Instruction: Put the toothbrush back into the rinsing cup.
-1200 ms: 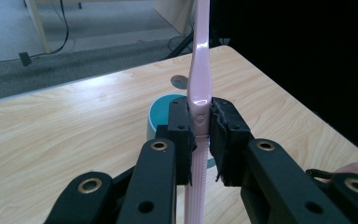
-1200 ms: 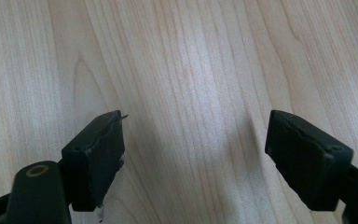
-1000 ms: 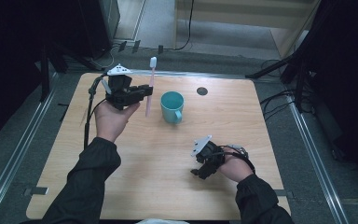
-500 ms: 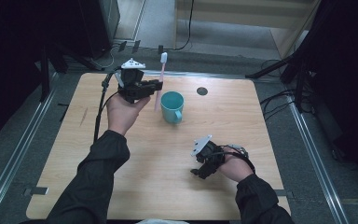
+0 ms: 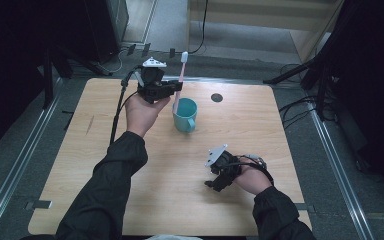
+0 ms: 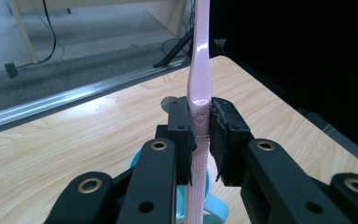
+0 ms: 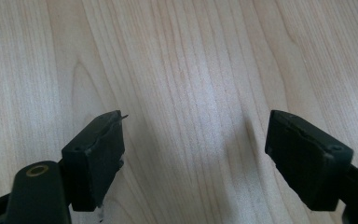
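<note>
Step in hand: lowering a pink toothbrush (image 5: 179, 82) into a teal mug (image 5: 185, 114), judged from how it hangs over the rim.
Left tongs (image 6: 200, 135): clenched on the toothbrush handle, pads pressing both sides; seen in the upper middle of the high view.
Toothbrush: upright, bristle head up, lower end at or just inside the mug's mouth; I cannot tell if it touches the rim.
Mug: stands on the table (image 5: 260, 125) in the upper middle of the high view, handle toward the bottom of the frame.
Right tongs (image 7: 193, 154): released, jaws wide apart over bare wood, holding nothing; lower right of centre in the high view.
Doing it well: keep the brush vertical and centred over the opening, so the tip clears the rim.
Release: let go only once the tip rests on the mug's bottom.
Risk: a sideways nudge may tip the light mug.
</note>
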`<state>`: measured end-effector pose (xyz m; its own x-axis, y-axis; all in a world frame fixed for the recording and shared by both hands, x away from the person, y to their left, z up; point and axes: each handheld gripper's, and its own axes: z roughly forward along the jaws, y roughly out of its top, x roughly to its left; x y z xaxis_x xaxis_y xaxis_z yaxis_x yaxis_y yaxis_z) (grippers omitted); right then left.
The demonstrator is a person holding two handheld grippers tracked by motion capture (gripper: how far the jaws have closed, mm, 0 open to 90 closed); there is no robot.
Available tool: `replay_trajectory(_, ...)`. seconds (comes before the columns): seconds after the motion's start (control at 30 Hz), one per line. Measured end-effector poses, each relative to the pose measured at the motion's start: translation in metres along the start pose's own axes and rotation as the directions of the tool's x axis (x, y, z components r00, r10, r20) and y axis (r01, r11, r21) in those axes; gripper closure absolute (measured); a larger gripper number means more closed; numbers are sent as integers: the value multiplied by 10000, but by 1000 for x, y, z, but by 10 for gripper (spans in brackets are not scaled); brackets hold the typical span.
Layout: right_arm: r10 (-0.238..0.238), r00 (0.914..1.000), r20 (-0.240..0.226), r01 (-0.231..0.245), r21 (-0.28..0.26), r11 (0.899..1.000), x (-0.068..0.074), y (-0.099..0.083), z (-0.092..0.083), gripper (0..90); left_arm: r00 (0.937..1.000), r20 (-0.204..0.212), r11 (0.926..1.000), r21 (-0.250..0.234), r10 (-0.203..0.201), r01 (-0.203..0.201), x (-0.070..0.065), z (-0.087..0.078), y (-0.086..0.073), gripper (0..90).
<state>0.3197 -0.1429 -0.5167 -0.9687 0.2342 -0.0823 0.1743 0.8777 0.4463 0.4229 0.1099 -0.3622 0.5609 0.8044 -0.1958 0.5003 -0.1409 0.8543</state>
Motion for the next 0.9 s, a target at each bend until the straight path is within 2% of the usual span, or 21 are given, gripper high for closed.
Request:
replay_trajectory(0.17,-40,10000,-17,40,-22,10000,0,0,0,196,10000,36,9999,109,-80,79,0,14,3,785)
replay_trajectory(0.27,-36,10000,-26,35,-32,10000,0,0,0,196,9995,-119,9993,258,286,-282,-6,23,3,785)
replay_trajectory(0.43,-68,10000,-24,68,-62,10000,0,0,-1,196,10000,32,9997,221,83,-84,-8,37,2,785)
replay_trajectory(0.63,-74,10000,-20,74,-53,10000,0,0,0,196,10000,72,9985,548,44,-47,-3,52,-5,785)
replay_trajectory(0.77,-59,10000,1,59,-64,10000,0,0,-1,196,10000,-2,9986,521,76,-76,-1,58,-10,785)
replay_trajectory(0.9,-81,10000,-12,81,-40,10000,0,0,0,196,10000,-93,9976,697,33,-26,1,63,-17,784)
